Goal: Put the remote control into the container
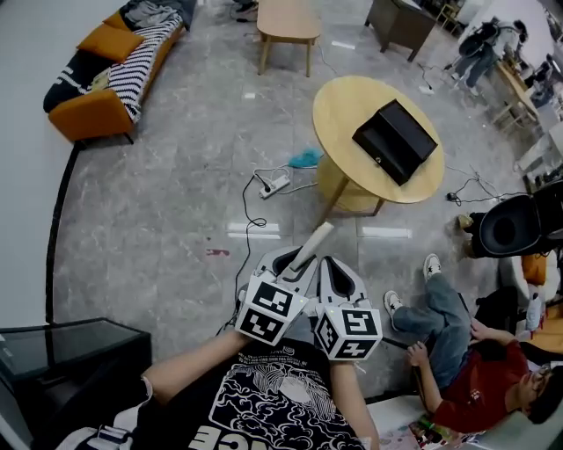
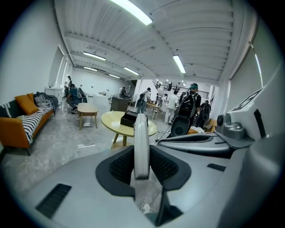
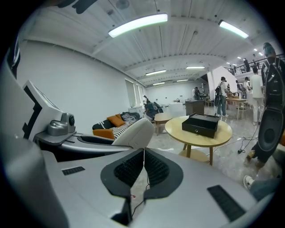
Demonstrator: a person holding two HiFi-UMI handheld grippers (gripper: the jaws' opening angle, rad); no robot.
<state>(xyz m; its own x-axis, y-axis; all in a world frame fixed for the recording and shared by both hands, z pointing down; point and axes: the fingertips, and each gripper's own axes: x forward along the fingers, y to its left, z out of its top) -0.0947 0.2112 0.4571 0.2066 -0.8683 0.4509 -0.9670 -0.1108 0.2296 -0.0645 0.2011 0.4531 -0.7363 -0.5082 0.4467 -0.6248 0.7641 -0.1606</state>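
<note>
My left gripper [image 1: 294,266] is shut on a long white remote control [image 1: 311,245], which sticks out forward and upward from its jaws. In the left gripper view the remote control [image 2: 141,142] stands edge-on, clamped between the two black pads. My right gripper [image 1: 337,277] is beside the left one, held close to the person's body, with its pads [image 3: 143,165] pressed together on nothing. The container is a black box [image 1: 395,140] on a round yellow table [image 1: 339,115] ahead and to the right, some way from both grippers. The same black box [image 3: 201,124] shows in the right gripper view.
A person in a red top [image 1: 479,373] sits on the floor at the right. A power strip with cables [image 1: 271,184] lies on the floor before the table. An orange sofa [image 1: 110,70] stands far left, a wooden bench [image 1: 288,25] at the back, a dark cabinet [image 1: 62,347] near left.
</note>
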